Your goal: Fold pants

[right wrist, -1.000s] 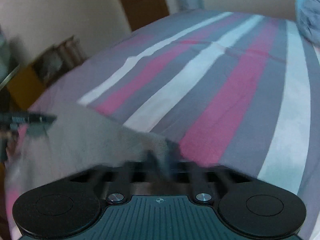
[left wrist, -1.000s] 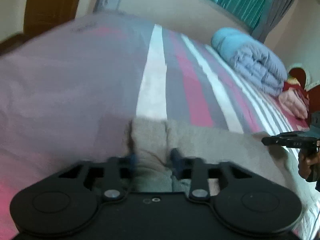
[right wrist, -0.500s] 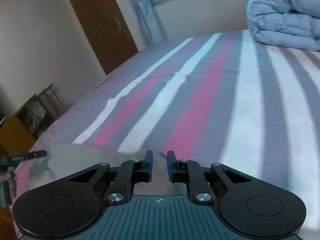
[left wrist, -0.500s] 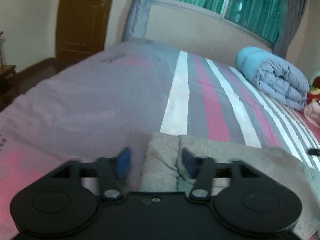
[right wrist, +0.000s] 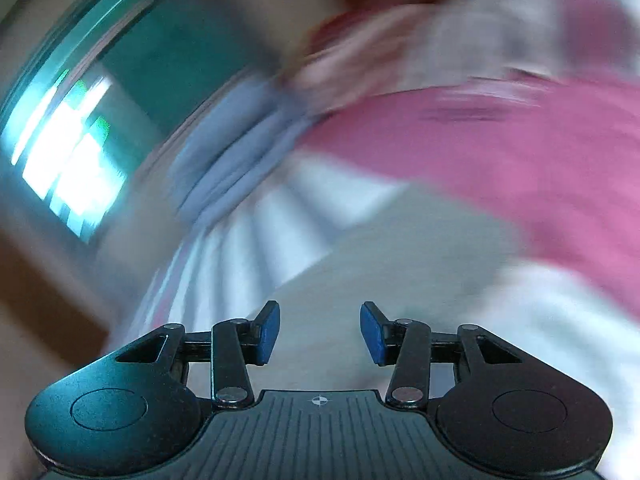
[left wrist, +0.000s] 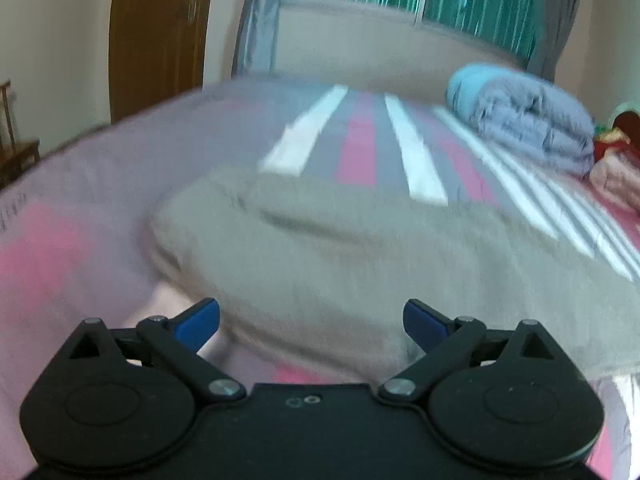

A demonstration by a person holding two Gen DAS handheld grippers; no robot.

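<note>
I see the pants (left wrist: 340, 264) folded flat near the bed's (left wrist: 80, 184) front edge — both grippers' fingers (left wrist: 198, 322) opening, pinching nothing; further folds may remain.

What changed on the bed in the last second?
Both hand-held grippers let go of the pants: the left now gapes wide and has backed off, the right is opening, swung away. The pants lie folded on the striped bed as before.

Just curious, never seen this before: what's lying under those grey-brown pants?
The pants lie on a bed sheet striped pink, grey and white, which shows around them. The part of the sheet beneath the cloth is covered, so anything there cannot be seen.
</note>
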